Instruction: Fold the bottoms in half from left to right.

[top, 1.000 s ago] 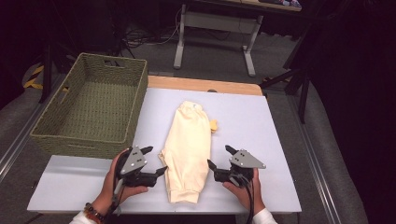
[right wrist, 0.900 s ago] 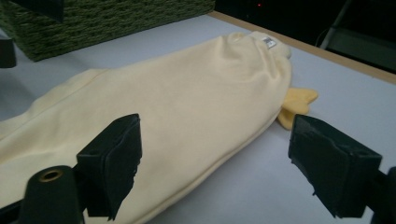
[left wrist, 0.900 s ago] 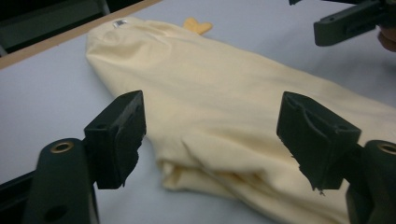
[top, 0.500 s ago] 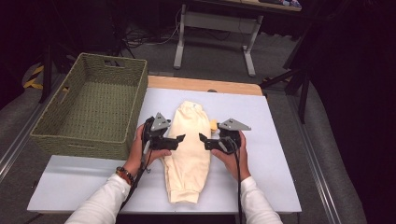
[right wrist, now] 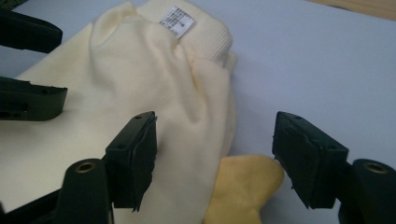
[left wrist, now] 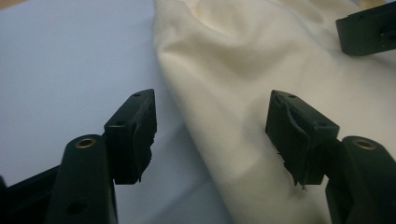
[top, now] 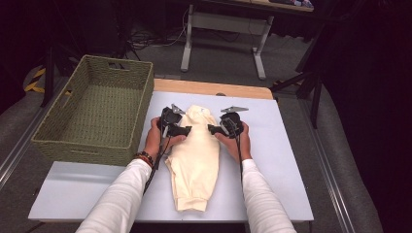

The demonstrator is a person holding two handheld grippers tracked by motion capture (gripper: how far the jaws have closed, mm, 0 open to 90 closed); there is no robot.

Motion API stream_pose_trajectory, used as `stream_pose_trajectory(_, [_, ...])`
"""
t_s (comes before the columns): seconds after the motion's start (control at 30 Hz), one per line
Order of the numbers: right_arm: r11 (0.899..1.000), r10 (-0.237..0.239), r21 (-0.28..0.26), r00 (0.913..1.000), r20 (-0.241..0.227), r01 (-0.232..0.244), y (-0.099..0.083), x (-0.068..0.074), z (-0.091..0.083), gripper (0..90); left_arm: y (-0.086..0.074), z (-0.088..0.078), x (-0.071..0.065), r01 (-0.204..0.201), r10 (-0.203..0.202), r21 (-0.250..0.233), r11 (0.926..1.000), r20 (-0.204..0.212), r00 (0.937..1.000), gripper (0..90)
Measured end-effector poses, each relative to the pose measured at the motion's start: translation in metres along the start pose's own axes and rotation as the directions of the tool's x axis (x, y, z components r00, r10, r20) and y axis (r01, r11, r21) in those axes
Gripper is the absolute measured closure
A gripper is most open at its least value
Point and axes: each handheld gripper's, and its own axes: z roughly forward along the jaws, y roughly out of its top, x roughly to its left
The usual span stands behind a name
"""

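A cream garment [top: 194,160] lies folded lengthwise on the pale table [top: 277,160], collar at the far end. My left gripper [top: 187,130] sits at its left edge near the collar and my right gripper [top: 212,129] at its right edge, tips facing each other. The left gripper [left wrist: 212,121] stands open, its jaws have just been closing, and the garment's [left wrist: 243,65] edge lies between them unpressed. The right gripper [right wrist: 219,149] is likewise open after closing somewhat, straddling the garment's [right wrist: 140,79] edge and a yellow piece [right wrist: 243,186] under it. A white label [right wrist: 176,19] shows at the collar.
A woven green basket [top: 82,145] stands on the table's left, just beside my left hand. A bare wooden strip [top: 214,89] runs along the far edge. Beyond the table are a stand's legs [top: 257,53] and dark floor.
Both hands have travelled from the garment's near end up along its sides to the collar end, and have drawn in toward each other. Both pairs of jaws stand narrower than before.
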Motion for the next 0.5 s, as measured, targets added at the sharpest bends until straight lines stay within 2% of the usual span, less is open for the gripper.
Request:
stream_pose_trajectory(0.03, [1.000,0.000,0.010,0.9999,0.010,0.000,0.002,-0.002,0.003,32.9,0.000,0.002,0.001,0.003,-0.003,0.001,1.0000,0.000,1.0000,33.5])
stream_pose_trajectory(0.07, [1.000,0.006,0.018,1.0000,0.004,-0.006,0.003,-0.003,0.005,33.3,0.001,0.005,0.002,0.000,0.000,0.009,1.0000,-0.017,0.9999,33.3])
stream_pose_trajectory(0.13, [0.999,0.032,0.037,0.9994,-0.010,-0.032,0.004,-0.006,0.010,34.6,0.001,0.008,0.003,-0.004,0.004,0.017,0.9998,-0.007,1.0000,32.7])
stream_pose_trajectory(0.3, [0.997,0.043,0.060,0.9981,-0.044,-0.040,0.003,-0.008,0.018,38.5,0.001,0.012,0.005,-0.001,0.001,0.024,0.9997,0.014,0.9999,35.4])
stream_pose_trajectory(0.37, [0.997,0.041,0.062,0.9981,-0.046,-0.038,0.003,-0.005,0.019,40.0,0.002,0.011,0.004,-0.016,0.015,0.032,0.9993,0.042,0.9990,41.2])
stream_pose_trajectory(0.43, [0.997,0.028,0.069,0.9981,-0.055,-0.024,0.004,-0.003,0.020,47.6,0.003,0.010,0.003,-0.027,0.024,0.039,0.9989,0.076,0.9968,53.2])
stream_pose_trajectory(0.5, [0.997,0.027,0.072,0.9961,-0.084,-0.021,0.004,-0.001,0.020,59.3,0.003,0.010,0.002,-0.034,0.030,0.043,0.9985,0.087,0.9957,60.5])
